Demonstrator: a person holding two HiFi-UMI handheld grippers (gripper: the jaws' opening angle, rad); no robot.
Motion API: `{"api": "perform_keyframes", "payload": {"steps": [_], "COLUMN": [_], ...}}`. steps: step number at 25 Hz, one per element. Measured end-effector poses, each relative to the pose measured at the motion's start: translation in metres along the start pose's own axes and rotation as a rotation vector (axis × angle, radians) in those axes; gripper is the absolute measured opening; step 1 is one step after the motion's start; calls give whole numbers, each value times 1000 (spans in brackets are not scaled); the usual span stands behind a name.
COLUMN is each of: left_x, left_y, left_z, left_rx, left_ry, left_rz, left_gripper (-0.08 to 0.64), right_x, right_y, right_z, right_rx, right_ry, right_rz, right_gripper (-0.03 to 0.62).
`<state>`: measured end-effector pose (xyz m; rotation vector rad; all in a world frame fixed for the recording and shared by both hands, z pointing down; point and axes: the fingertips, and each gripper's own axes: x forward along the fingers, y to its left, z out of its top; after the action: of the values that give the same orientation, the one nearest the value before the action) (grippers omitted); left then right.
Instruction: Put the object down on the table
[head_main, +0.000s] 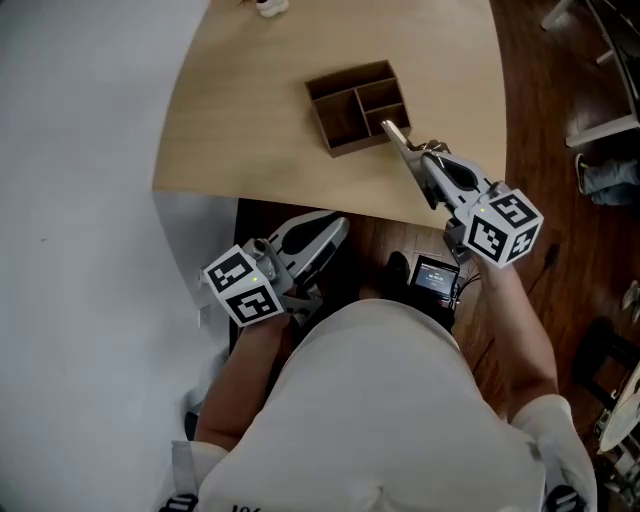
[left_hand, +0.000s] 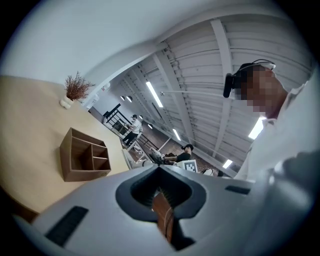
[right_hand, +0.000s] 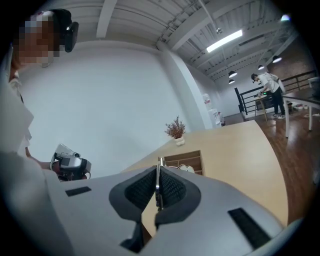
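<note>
Head view: a wooden box (head_main: 352, 78) stands on the bench (head_main: 250, 140). The right tongs (head_main: 395, 135) are at the box's near right corner, clenched on a thin metal object (head_main: 388, 127). The left tongs (head_main: 338, 226) hang well short of the box, below the bench edge.

Left gripper view: the left tongs (left_hand: 160, 170) are clenched together, with the box (left_hand: 85, 175) ahead on the left.

Right gripper view: the right tongs (right_hand: 159, 169) pinch the metal object (right_hand: 158, 182) edge-on, just short of the box (right_hand: 184, 161). A small plant (right_hand: 175, 130) stands beyond it.

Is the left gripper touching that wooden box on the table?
Apart. The head view shows the left gripper held off the table, below its near edge, with bare tabletop between it and the wooden box.
</note>
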<state>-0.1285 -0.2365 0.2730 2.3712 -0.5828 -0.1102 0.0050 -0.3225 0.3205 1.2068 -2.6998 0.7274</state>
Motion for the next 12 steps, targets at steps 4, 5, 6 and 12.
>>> {"api": "perform_keyframes", "payload": {"steps": [4, 5, 6, 12], "left_x": [-17, -25, -32, -35], "left_y": [52, 70, 85, 106], "left_z": [27, 25, 22, 22], "left_rx": [-22, -31, -39, -62], "left_ry": [39, 41, 43, 68], "left_rz": [-61, -80, -96, -88], "left_gripper": [2, 2, 2, 2], "right_x": [50, 66, 80, 106], "right_y": [-3, -4, -4, -2], "right_z": [7, -1, -8, -2], "right_rx": [-4, -16, -29, -55], "right_ry": [-32, -32, -32, -49], "right_rz": [-79, -101, -121, -132], "right_gripper": [2, 2, 2, 2]}}
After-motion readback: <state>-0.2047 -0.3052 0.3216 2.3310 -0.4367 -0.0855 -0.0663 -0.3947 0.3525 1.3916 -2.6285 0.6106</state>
